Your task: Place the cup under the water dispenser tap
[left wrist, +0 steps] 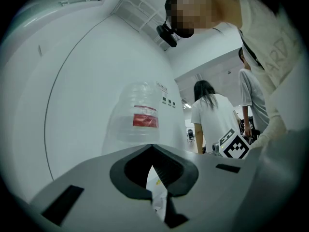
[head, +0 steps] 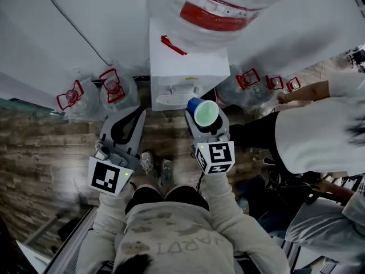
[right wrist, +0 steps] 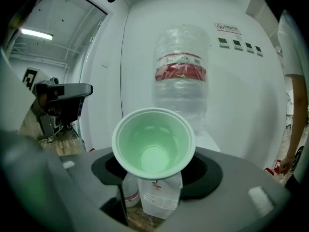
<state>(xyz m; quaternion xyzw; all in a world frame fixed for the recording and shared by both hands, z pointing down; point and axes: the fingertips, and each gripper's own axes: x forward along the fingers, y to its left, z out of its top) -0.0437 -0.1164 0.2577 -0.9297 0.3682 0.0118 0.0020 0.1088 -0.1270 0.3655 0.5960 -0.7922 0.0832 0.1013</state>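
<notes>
Two handheld grippers face a white water dispenser (head: 185,67), which stands against the wall at the far edge of the wooden floor (head: 34,147). A large bottle (head: 222,4) sits upended on top. The left gripper (head: 137,116) is clenched on nothing, jaw tips together, and is held aside, probably to leave the approach free. The right gripper (head: 205,121) clasps the cup (head: 204,113), green inside and blue outside, with both jaws pressed to its wall. The cup is near the tap recess (head: 178,93) but not yet under it.
</notes>
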